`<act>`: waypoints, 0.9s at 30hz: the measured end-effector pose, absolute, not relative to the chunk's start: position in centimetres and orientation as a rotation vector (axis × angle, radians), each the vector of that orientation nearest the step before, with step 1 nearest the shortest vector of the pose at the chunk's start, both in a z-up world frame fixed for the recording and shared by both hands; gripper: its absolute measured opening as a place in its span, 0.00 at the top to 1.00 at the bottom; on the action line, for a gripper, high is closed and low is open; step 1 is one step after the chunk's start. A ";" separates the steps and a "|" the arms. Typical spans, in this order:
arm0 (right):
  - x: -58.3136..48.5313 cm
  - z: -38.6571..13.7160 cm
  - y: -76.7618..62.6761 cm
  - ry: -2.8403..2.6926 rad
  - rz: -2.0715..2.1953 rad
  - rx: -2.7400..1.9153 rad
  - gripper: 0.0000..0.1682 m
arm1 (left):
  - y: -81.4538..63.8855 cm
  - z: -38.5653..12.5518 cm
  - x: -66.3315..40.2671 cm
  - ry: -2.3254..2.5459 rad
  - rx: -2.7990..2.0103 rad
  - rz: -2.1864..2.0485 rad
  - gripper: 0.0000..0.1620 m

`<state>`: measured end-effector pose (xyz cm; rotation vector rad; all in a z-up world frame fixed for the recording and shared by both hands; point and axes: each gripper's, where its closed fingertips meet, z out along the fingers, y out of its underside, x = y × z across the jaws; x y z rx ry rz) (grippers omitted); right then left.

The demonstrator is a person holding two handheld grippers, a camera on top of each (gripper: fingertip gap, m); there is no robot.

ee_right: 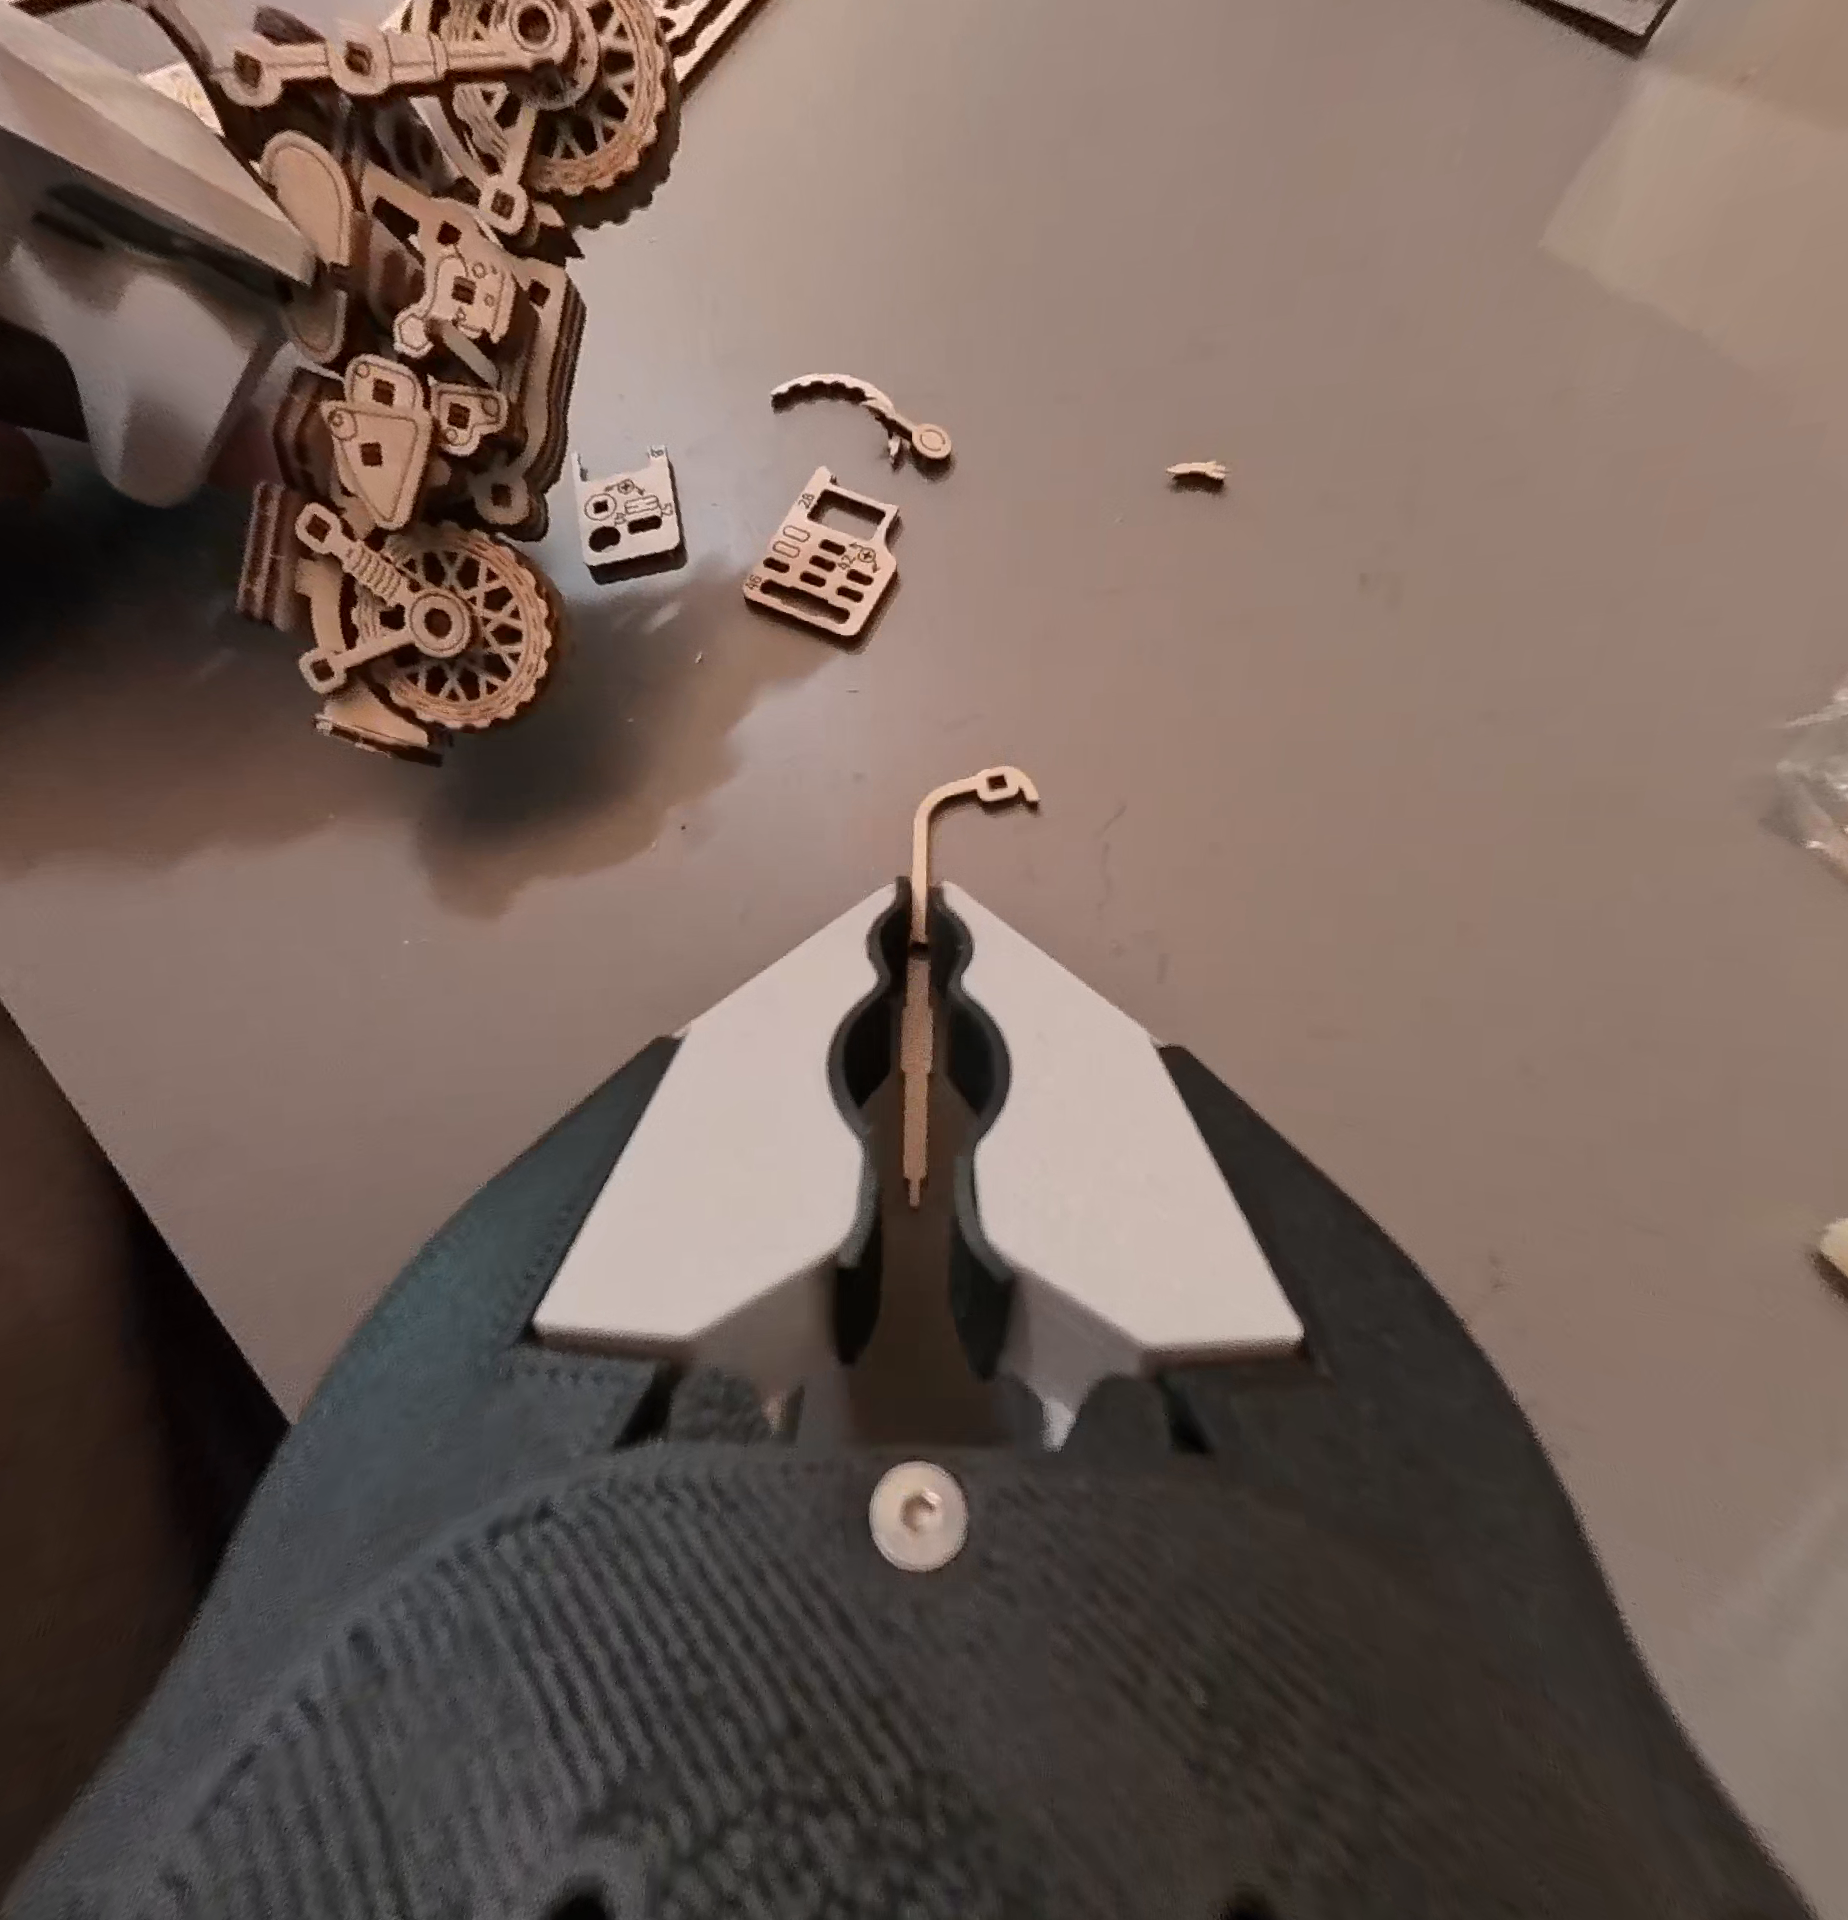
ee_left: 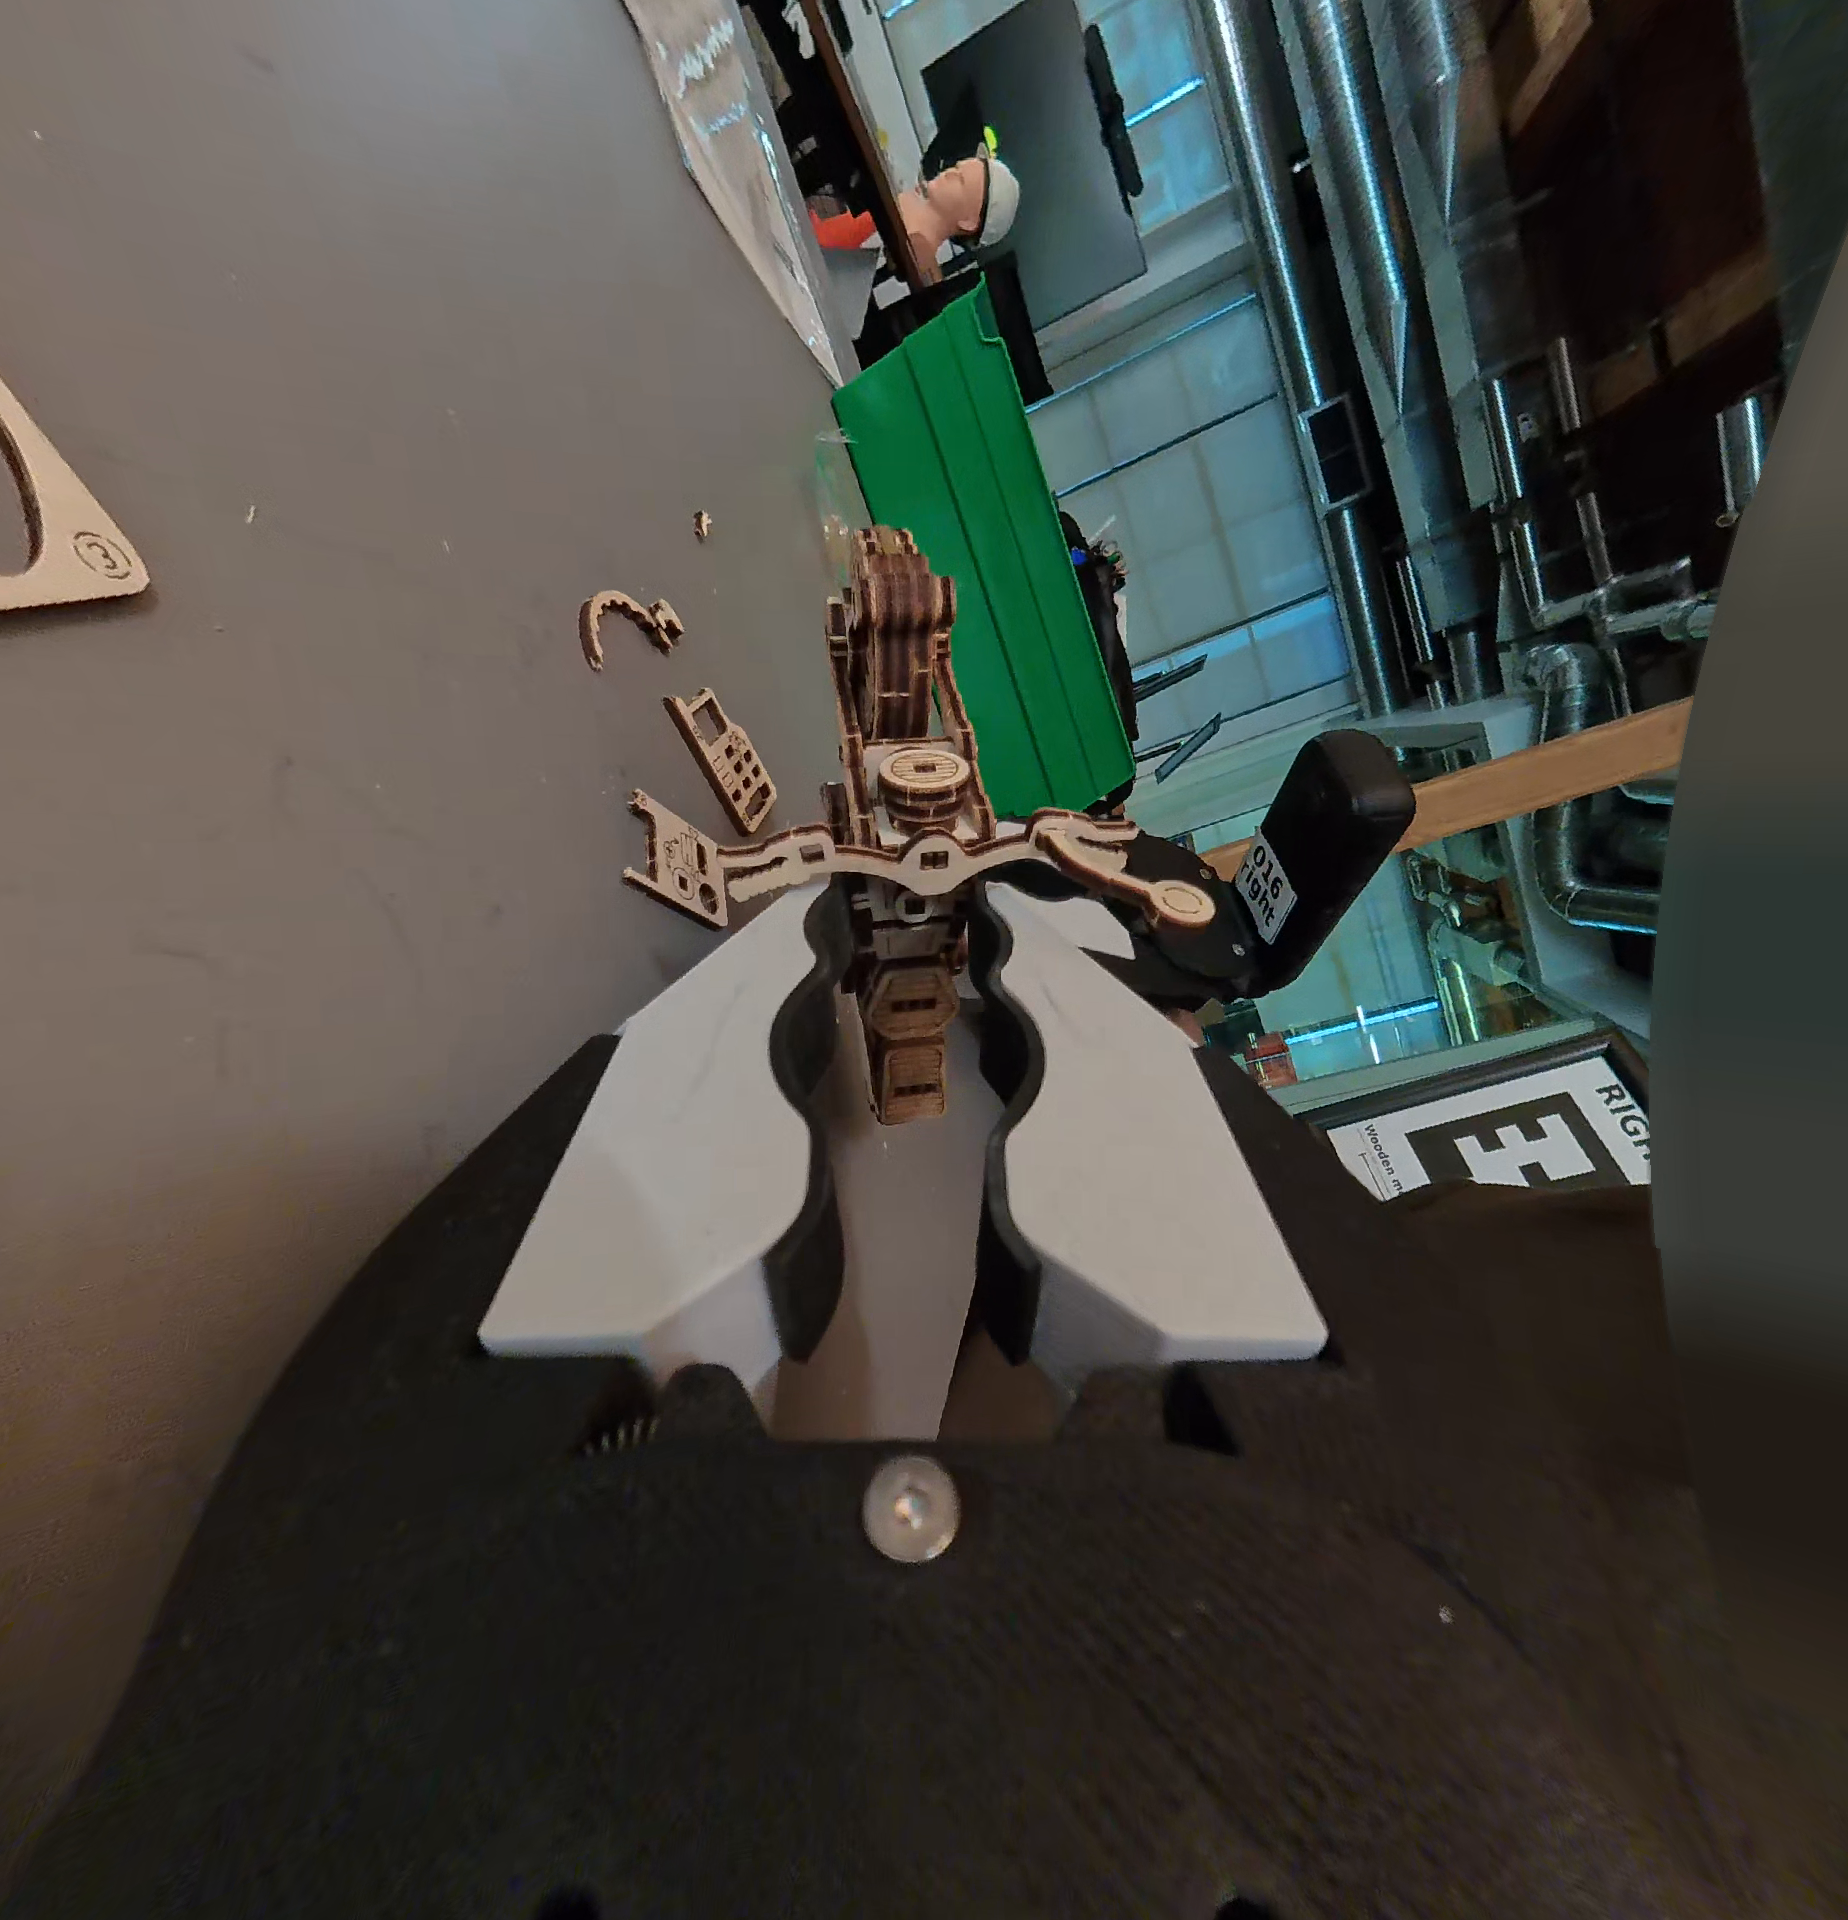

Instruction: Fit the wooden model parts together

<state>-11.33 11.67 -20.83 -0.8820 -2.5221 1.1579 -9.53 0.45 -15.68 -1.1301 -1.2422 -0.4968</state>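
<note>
A wooden motorcycle model (ee_left: 904, 831) is clamped between the fingers of the left gripper (ee_left: 904, 997). In the left wrist view the model is seen end-on, its handlebar (ee_left: 899, 860) spread across just beyond the fingertips, and its lower body is seated between the dark wavy pads (ee_left: 806, 1049). In the right wrist view the same model (ee_right: 421, 416) is seen at the far left, side-on, with both spoked wheels visible, and the white fingers (ee_right: 141, 312) of the left gripper are closed on it from the left. Whether it touches the grey table (ee_right: 1315, 520) cannot be told.

The right gripper (ee_right: 917, 904) is closed on a thin hooked strip (ee_right: 961, 821). The strip is held on edge between the fingertips; its bent end with a small square hole projects past them above the table, and its straight end runs back between the pads. In the left wrist view the right gripper (ee_left: 1190, 925) is seen at the right, just beside the end of the handlebar.

Loose parts lie on the table between the model and the right gripper: a curved toothed piece (ee_right: 868, 410), a keypad-like plate (ee_right: 826, 551), a small square plate (ee_right: 629, 509) just beside the model, and a tiny chip (ee_right: 1198, 473) farther right. The corner of a cut-out sheet (ee_left: 47, 520) lies at the left edge of the left wrist view, and a green bin (ee_left: 982, 582) stands beyond the model.
</note>
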 end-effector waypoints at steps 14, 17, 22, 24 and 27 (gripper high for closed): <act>-6.7 -15.8 7.0 -2.697 1.933 -1.085 0.99 | 0.8 -15.8 -9.2 -1.229 -1.168 -0.481 0.88; -5.7 -14.0 6.2 -2.699 2.213 -1.210 1.00 | 0.9 -15.9 -9.1 -1.226 -1.187 -0.471 0.88; -4.9 -16.2 6.2 -2.846 2.001 -1.196 1.00 | 0.9 -15.9 -9.2 -1.227 -1.188 -0.465 0.88; -3.9 -16.7 5.9 -2.933 1.975 -1.211 0.99 | 0.9 -15.9 -9.1 -1.227 -1.193 -0.462 0.88; -2.6 -16.5 5.4 -3.023 2.027 -1.238 0.99 | 1.0 -16.0 -9.1 -1.227 -1.204 -0.456 0.88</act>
